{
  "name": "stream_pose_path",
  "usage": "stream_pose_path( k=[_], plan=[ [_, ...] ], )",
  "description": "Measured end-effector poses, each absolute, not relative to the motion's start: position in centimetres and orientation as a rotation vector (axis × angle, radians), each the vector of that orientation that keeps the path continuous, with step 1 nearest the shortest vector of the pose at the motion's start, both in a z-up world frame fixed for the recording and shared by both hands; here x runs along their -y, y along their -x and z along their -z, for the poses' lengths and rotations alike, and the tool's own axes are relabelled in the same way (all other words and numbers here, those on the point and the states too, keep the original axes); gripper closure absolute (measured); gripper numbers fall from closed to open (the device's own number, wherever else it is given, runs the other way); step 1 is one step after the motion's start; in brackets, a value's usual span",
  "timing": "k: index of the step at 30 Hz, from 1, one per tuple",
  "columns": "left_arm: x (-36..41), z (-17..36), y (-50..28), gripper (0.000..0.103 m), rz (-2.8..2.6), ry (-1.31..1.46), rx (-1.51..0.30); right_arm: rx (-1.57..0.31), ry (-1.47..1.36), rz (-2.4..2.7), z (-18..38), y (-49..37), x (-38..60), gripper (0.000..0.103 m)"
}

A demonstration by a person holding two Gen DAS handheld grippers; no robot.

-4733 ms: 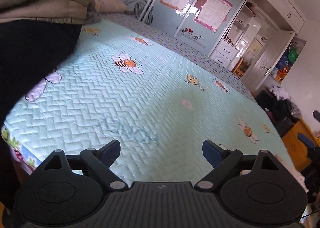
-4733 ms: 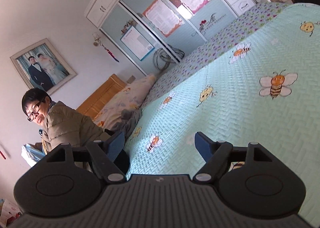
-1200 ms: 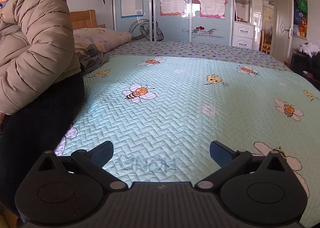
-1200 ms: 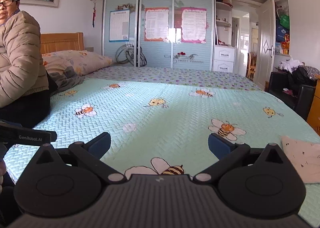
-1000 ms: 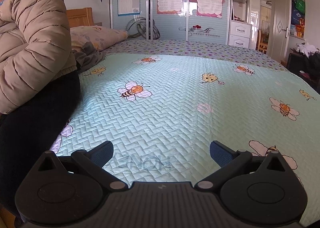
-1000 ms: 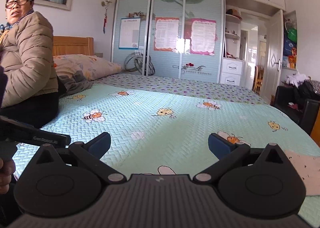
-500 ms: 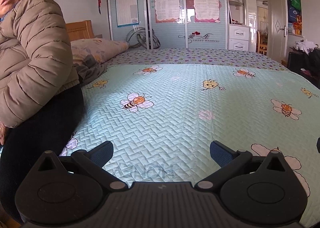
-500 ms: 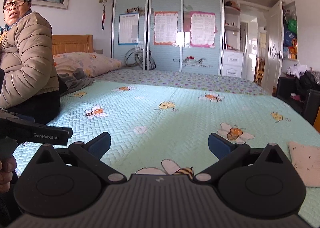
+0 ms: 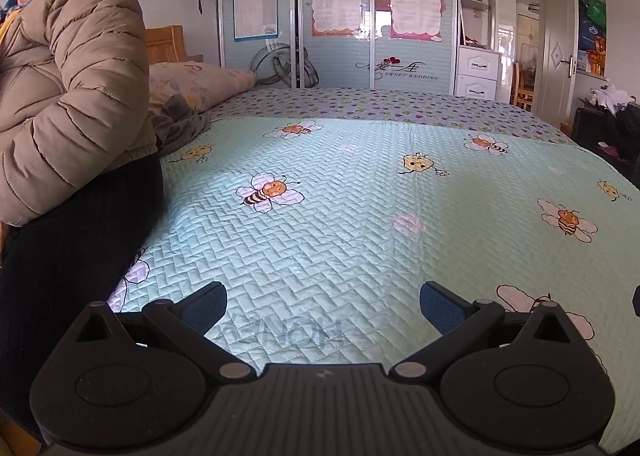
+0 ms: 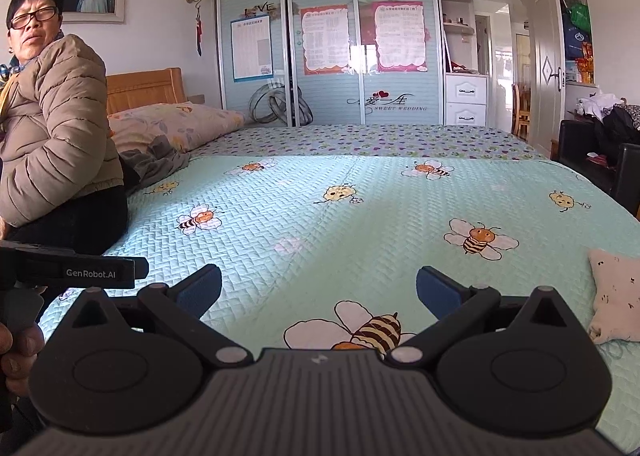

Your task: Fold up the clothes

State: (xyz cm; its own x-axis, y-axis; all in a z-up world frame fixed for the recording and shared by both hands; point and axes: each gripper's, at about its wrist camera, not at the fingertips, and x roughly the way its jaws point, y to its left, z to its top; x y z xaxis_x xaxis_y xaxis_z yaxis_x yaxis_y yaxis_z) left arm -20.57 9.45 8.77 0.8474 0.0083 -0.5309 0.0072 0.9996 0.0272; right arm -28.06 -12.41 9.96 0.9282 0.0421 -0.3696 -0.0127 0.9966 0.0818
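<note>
We hold L gripper [image 9: 323, 302] & R gripper [image 10: 319, 289] wide open, both empty, over the bed [image 10: 360, 216]; the cloth [image 10: 616, 296] lies near-right, closest to R gripper, long axis near-far.

Both tools level, side by side. Left tool [image 9: 323, 302]: jaws wide apart, nothing between. Right tool [image 10: 319, 285]: same, jaws spread, empty. Left hand [image 10: 18, 352] gripping handle.

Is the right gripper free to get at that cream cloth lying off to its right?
Probably yes: the right gripper is open, and only bare quilt separates it from the cream cloth.
</note>
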Motion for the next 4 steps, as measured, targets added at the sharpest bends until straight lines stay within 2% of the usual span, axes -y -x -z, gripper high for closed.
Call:
stream_pose_path(
  k=[4],
  plan=[
    [-9.66,-9.01,21.02,0.001,-0.005,-0.017,-0.546,-0.390,-0.081,-0.027,-9.92,28.19,12.45,0.000]
  ],
)
